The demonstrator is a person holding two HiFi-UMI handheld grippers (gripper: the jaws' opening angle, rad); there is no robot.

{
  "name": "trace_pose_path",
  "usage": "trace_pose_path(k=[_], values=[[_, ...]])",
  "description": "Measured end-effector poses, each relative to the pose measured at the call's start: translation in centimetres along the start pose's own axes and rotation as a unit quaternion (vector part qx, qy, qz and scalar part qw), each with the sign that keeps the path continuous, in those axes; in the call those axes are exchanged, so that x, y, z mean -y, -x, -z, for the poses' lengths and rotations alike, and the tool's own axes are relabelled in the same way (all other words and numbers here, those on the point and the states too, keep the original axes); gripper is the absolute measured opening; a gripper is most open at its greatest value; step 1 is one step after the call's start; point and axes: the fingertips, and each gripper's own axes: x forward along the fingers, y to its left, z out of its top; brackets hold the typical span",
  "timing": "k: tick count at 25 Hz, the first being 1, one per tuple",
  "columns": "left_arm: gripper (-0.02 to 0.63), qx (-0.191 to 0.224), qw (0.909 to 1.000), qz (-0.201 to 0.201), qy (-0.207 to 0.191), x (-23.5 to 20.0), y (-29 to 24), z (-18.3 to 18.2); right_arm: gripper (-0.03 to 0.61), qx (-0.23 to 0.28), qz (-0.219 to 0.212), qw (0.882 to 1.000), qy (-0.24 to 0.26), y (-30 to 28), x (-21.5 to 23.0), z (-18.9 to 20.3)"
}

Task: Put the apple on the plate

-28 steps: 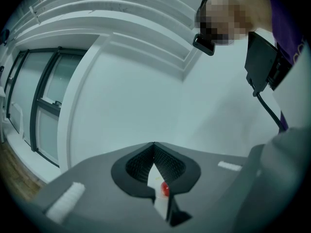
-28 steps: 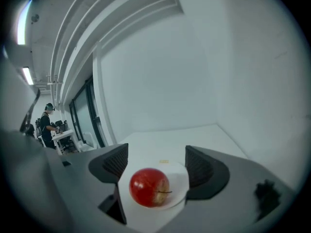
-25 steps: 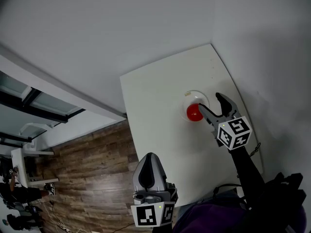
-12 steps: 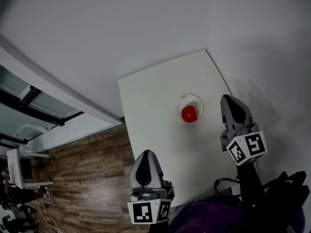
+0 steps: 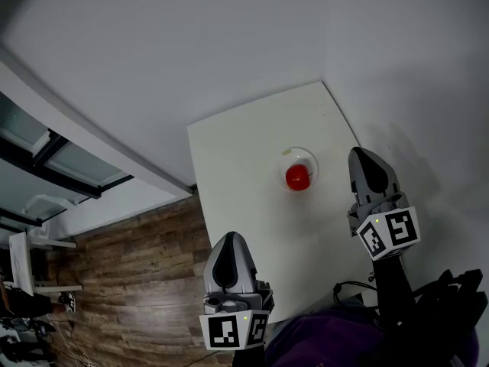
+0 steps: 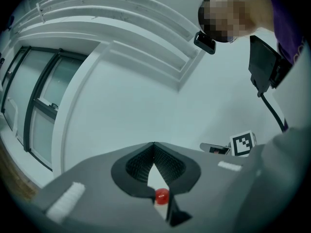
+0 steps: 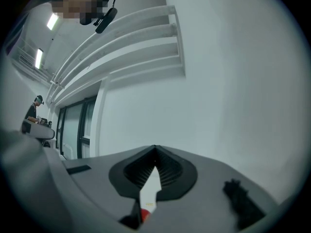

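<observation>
Apple (image 5: 298, 177) rests on the plate (image 5: 312, 160), apart from the right tool (image 5: 361, 156) and left tool (image 5: 231, 238), both closed, empty.

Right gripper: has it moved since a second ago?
Yes. The right gripper has backed off the apple, rightward toward the table edge, jaws shut.

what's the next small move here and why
Probably just rest both grippers away from the table: the apple sits on the plate, and the right gripper and left gripper are shut, empty and clear of it, so the task looks done.
</observation>
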Motion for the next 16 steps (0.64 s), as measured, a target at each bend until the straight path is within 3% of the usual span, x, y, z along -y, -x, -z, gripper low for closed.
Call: trace_pose_path(k=[4,16], values=[[0.008,-0.016,0.9998,-0.01,-0.005,-0.49,0.33,0.66,0.011,-0.001,-0.003,1.0,0.002,-0.16,-0.16,0.05],[0.008,-0.009,0.9999,-0.007,-0.006,-0.13,0.14,0.58,0.011,-0.004,-0.008,1.0,0.002,-0.2,-0.04,0.34]])
